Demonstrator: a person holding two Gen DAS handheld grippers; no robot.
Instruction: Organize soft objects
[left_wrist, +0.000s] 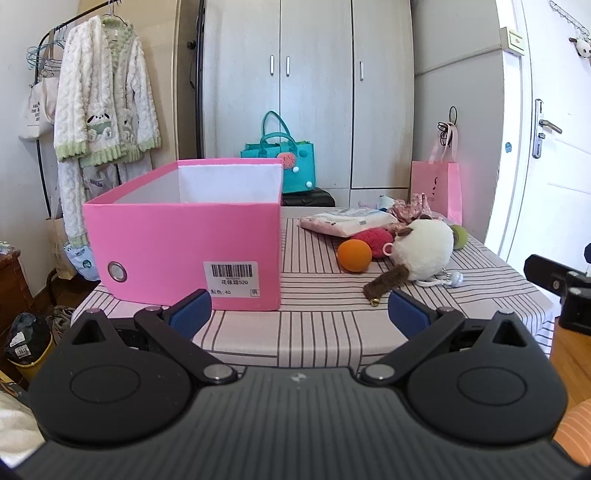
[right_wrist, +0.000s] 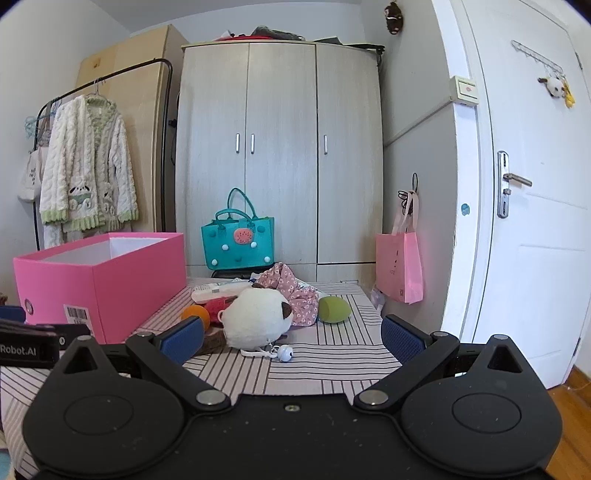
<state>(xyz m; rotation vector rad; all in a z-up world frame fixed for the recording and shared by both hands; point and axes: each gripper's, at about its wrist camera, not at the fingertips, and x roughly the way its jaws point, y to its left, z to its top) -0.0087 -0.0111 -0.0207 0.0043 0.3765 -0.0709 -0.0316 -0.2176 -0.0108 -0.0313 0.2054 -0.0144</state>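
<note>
The room had a big grey wardrobe (right_wrist: 280, 155) at the back and a white door (right_wrist: 535, 206) on the right. A fluffy robe (left_wrist: 105, 96) hung on a rack on the left. In front stood a table (right_wrist: 332, 354) with a striped cloth. A pink box (left_wrist: 184, 236) sat open on the left part of the table. The soft things lay in a heap on the right part, well apart from the box. The biggest was a white plush toy (right_wrist: 256, 319). Behind it lay a flowery cloth (right_wrist: 295, 291). An orange ball (left_wrist: 354, 255) and a green egg-shaped sponge (right_wrist: 334, 310) sat beside the toy. The left gripper (left_wrist: 300, 312) and the right gripper (right_wrist: 291, 338) both hung near the table edge with jaws wide apart, holding nothing.
</note>
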